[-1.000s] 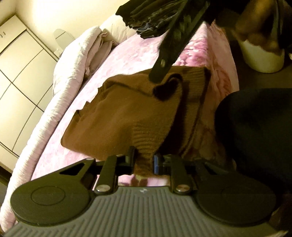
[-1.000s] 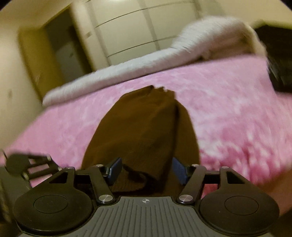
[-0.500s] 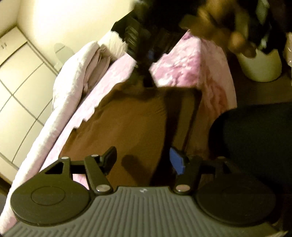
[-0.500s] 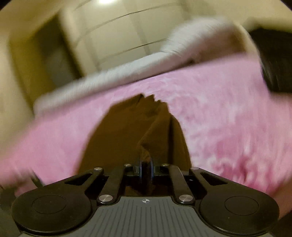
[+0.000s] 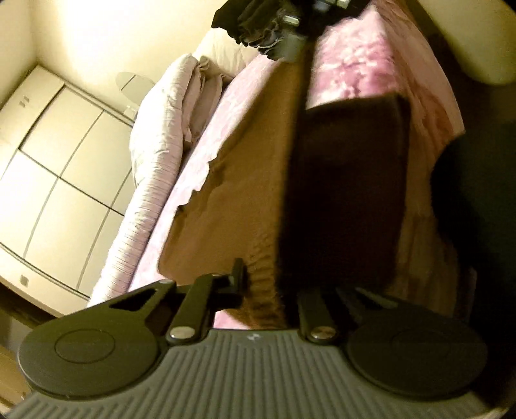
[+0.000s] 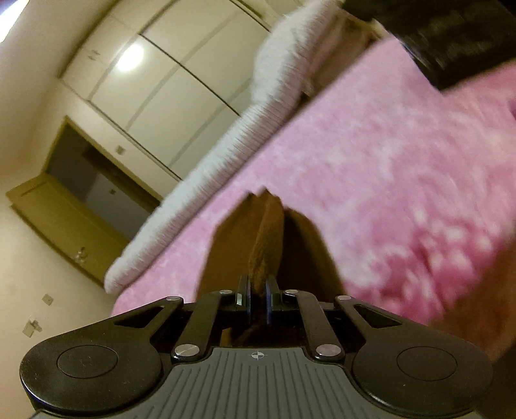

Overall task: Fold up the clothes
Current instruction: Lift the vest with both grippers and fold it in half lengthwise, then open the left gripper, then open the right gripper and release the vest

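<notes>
A brown knit sweater (image 5: 245, 199) lies on a pink fuzzy blanket (image 5: 364, 67), and a fold of it is lifted taut. My left gripper (image 5: 267, 283) is shut on the ribbed hem of the sweater; its right finger is hidden behind dark cloth. My right gripper (image 6: 257, 298) is shut on a pinched edge of the same sweater (image 6: 267, 238), which stretches away from its fingers over the blanket (image 6: 387, 167). The right gripper's dark body also shows at the top of the left wrist view (image 5: 300, 29).
A rolled pale quilt (image 5: 161, 154) runs along the bed's far side, before white wardrobe doors (image 5: 48, 180). A pile of dark clothes (image 6: 451, 42) lies at the head of the bed. A white bin (image 5: 483, 42) stands on the floor. A doorway (image 6: 84, 193) is to the left.
My left gripper opened half a second ago and has now shut on the sweater's hem again. My right gripper has shut on the sweater's edge and lifted it, pulling the cloth taut.
</notes>
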Demonstrator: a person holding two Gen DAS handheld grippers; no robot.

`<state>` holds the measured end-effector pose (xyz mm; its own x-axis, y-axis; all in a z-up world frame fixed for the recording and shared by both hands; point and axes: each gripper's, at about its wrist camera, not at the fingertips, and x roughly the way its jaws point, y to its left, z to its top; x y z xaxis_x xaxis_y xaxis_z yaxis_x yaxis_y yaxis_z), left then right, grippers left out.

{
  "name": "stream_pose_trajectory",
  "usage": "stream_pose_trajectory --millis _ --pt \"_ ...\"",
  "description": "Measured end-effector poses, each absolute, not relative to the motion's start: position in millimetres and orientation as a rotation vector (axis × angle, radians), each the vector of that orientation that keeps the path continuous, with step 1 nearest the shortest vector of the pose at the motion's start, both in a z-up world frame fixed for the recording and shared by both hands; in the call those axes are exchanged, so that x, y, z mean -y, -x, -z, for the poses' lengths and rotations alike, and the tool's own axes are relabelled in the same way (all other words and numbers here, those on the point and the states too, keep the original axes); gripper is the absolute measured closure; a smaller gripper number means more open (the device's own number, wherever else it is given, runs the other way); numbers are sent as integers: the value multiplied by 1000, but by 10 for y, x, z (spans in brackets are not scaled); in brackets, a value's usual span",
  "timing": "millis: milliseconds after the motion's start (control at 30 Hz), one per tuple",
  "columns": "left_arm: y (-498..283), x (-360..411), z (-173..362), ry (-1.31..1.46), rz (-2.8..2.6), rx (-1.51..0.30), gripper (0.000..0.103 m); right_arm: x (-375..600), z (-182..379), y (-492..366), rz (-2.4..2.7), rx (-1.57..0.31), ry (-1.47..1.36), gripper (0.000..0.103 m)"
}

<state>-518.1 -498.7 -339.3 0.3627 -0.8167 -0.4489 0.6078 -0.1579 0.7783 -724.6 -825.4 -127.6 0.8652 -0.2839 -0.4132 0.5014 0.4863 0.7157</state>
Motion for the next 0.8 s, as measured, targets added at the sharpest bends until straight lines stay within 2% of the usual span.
stream_pose_trajectory --millis 233,400,533,567,700,733,800 --pt "5208 4840 3498 -1267 1321 247 95 8022 1698 7401 514 -352 -999 98" --pt "5337 4924 3492 -1253 1357 257 95 8053 1577 7486 546 -305 -939 98" --pt "5288 4903 3496 -1243 1402 207 91 8088 1575 7399 550 -374 -870 98" --pt "5265 4871 3468 -1230 1430 192 88 8086 1606 7406 548 -387 -871 98" --pt "5013 4774 3220 -1073 1649 14 62 8069 1627 7489 570 -406 -851 98" --pt "4899 4755 3151 -1007 1708 -63 59 8061 1580 7515 601 -402 -824 97" --pt "4692 4705 3013 -887 1789 -180 60 8049 1473 7512 638 -370 -769 96"
